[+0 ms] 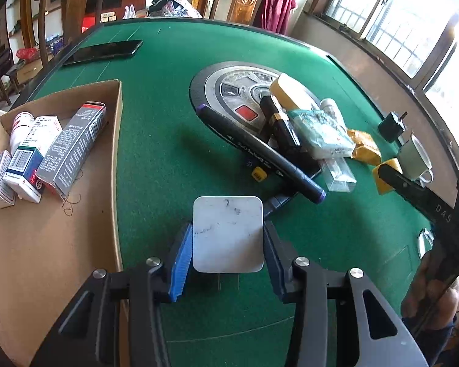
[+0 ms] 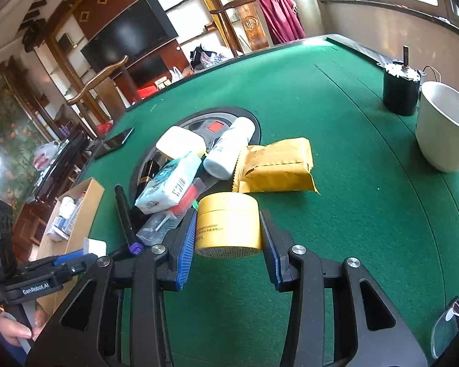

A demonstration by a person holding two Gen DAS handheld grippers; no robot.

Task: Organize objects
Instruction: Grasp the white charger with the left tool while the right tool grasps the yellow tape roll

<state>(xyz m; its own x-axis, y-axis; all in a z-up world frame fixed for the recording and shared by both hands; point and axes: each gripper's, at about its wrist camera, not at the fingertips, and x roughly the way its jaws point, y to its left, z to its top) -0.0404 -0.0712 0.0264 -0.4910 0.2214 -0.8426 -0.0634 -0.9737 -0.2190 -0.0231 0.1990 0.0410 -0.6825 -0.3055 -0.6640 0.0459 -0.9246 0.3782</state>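
My left gripper (image 1: 228,244) is shut on a white plug adapter (image 1: 228,232) and holds it above the green table, right of the cardboard box (image 1: 119,140). The box holds several medicine boxes (image 1: 73,146) and a white bottle (image 1: 20,128). My right gripper (image 2: 228,238) is shut on a yellow jar (image 2: 228,223) just above the felt. A pile lies by it: a black marker (image 1: 266,153), a tissue pack (image 2: 168,183), a white bottle (image 2: 229,146), a yellow packet (image 2: 275,165), a white case (image 2: 180,143).
A round control panel (image 1: 226,88) sits in the table's middle under the pile. A black phone (image 1: 104,52) lies far left. A white mug (image 2: 443,128) and a black motor (image 2: 401,91) stand at right. Glasses (image 2: 449,327) lie near the front edge. Wooden chairs surround the table.
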